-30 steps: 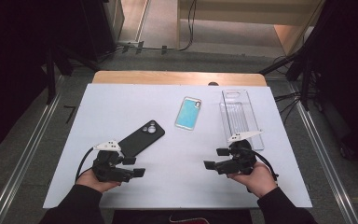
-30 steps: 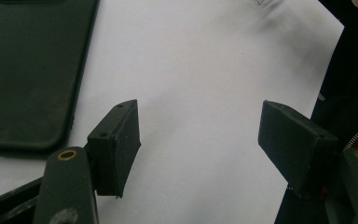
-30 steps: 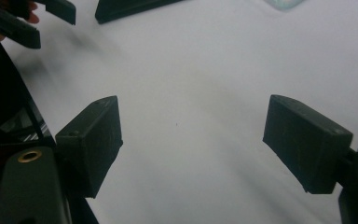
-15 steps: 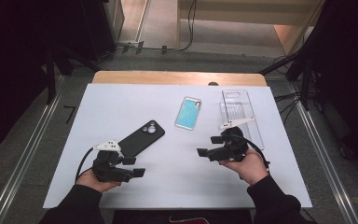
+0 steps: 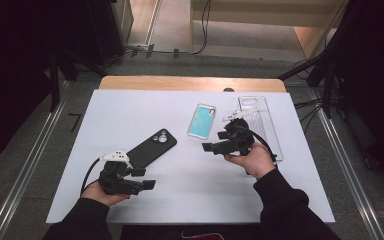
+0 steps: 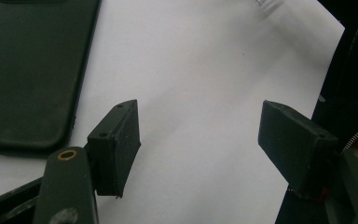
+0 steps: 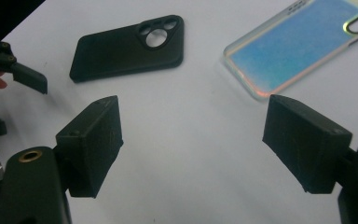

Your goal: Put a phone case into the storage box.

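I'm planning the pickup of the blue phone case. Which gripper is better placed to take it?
The right gripper. It sits right beside the blue phone case, jaws open and empty, with the case just ahead in its own view. The left gripper is near the table's front edge, next to the black phone case instead.

Three phone cases lie on the bench [image 5: 145,107]: one black case [image 5: 152,148] at about eight o'clock from the middle, one iridescent blue case [image 5: 202,121] at about one o'clock, and one clear case [image 5: 265,112] at about two o'clock. Two claws are over it: the left claw [image 5: 145,179] and the right claw [image 5: 211,148].
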